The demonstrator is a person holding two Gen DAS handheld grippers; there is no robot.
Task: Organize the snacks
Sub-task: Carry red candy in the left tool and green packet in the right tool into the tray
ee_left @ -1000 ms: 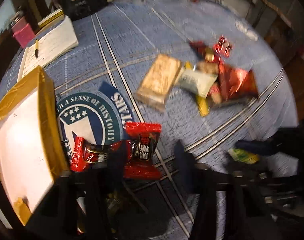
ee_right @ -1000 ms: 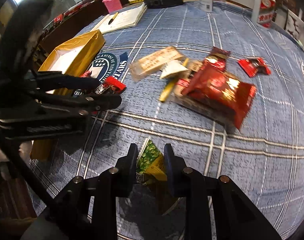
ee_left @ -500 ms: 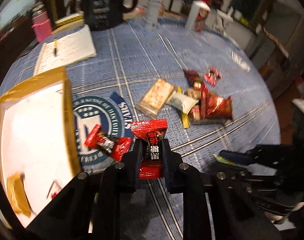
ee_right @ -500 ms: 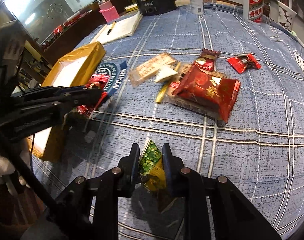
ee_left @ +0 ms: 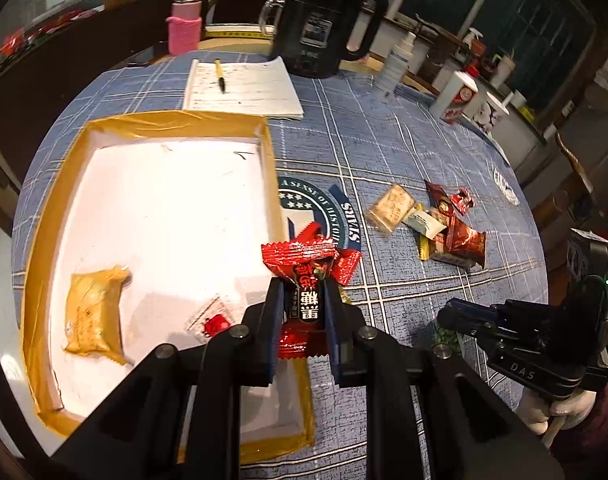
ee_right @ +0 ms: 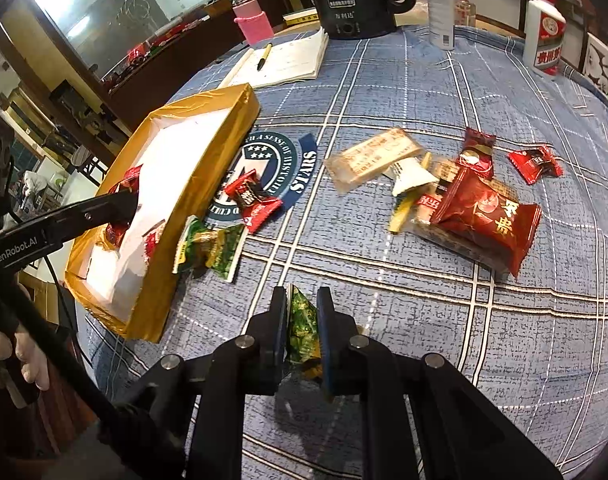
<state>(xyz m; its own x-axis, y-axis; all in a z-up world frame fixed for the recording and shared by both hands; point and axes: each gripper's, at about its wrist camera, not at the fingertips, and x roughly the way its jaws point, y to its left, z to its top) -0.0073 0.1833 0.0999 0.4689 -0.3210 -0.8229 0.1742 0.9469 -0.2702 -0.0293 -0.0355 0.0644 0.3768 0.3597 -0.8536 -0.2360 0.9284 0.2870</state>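
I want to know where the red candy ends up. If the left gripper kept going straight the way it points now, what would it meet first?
Probably the gold box, near its right wall; depth is unclear. The left gripper, shut on the red candy, points down at that edge.

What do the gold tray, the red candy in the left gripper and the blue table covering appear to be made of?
Gold tray: likely a cardboard or foam box wrapped in glossy gold tape, judging by the wrinkled, reflective rim; the inside is matte white.
Red candy in the left gripper: shiny plastic or foil film with serrated, crimped ends.
Table covering: woven fabric, matte, with visible weave and printed white check lines.
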